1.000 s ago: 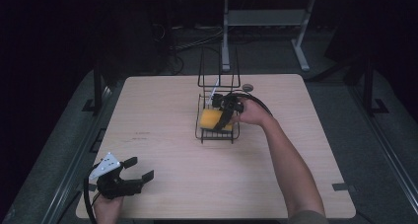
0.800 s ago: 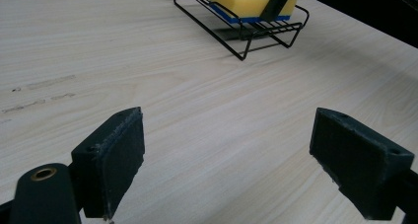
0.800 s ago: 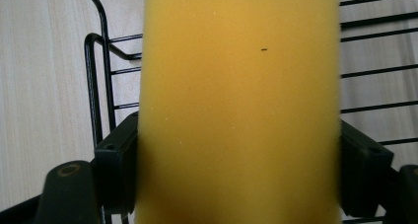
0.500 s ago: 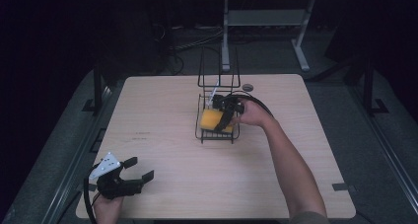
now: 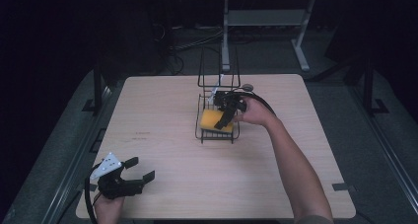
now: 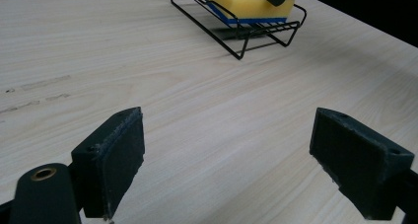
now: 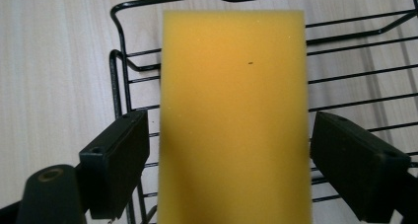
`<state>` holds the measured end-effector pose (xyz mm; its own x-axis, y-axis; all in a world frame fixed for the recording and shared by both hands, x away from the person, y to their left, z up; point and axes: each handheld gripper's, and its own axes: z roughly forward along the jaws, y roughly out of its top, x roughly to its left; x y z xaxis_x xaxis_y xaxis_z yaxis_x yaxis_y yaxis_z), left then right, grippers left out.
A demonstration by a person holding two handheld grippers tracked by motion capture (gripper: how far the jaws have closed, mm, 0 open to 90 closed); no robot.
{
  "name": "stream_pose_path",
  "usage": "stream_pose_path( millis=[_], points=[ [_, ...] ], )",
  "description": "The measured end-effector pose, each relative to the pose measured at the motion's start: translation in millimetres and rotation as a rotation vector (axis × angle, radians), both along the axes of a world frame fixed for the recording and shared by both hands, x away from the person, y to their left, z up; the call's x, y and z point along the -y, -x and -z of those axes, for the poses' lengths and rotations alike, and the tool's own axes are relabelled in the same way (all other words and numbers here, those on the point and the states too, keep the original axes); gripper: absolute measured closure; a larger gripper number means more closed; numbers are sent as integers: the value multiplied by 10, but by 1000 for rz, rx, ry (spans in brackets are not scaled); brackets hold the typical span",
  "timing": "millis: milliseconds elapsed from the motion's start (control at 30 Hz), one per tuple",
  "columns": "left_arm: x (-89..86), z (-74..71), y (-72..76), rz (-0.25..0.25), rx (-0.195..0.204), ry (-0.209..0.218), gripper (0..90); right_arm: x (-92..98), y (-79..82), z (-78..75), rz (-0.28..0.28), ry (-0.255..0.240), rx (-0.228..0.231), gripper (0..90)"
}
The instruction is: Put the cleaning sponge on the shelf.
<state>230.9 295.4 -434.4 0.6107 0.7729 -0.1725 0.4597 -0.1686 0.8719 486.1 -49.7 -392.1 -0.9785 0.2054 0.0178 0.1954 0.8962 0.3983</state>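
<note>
My right tool [image 5: 227, 113] is over the wire rack [image 5: 217, 133] mid-surface, jaws apart either side of the yellow sponge [image 7: 235, 115] lying in it. Left tool [image 5: 132, 173] open, near surface's [image 5: 162, 110] front-left corner.

A: How was the light?

B: The pale wooden table [image 5: 162, 115] was evenly lit from above; the room around it lay almost black.

A: Any shadows?

B: A soft one sat under the black wire rack [image 6: 236, 34].

A: Sharpness?

B: The high view was grainy. Up close, the yellow rectangular sponge [image 7: 235, 115] had blurred edges, while the wood grain stayed crisp.
</note>
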Motion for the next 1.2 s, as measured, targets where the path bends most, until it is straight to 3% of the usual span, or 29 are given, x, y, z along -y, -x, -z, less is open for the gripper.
stream_pose_path(
  millis=[133, 333, 733, 1033, 1200],
  points=[
    [5, 1, 0, -1, 0, 1, 128, 18, 22, -40, 0, -5, 0, 151],
    [9, 1, -1, 1, -1, 3, 128, 81, 51, -27, 19, -56, -4, 152],
    [1, -7, 2, 2, 4, 12, 128, 71, 179, -131, 5, -45, 23, 152],
    [29, 0, -4, 10, -2, 7, 128, 126, 289, -166, 5, -64, 25, 151],
    [26, -4, -1, 12, 0, 6, 128, 115, 346, -182, 5, -44, 18, 147]
  ],
)
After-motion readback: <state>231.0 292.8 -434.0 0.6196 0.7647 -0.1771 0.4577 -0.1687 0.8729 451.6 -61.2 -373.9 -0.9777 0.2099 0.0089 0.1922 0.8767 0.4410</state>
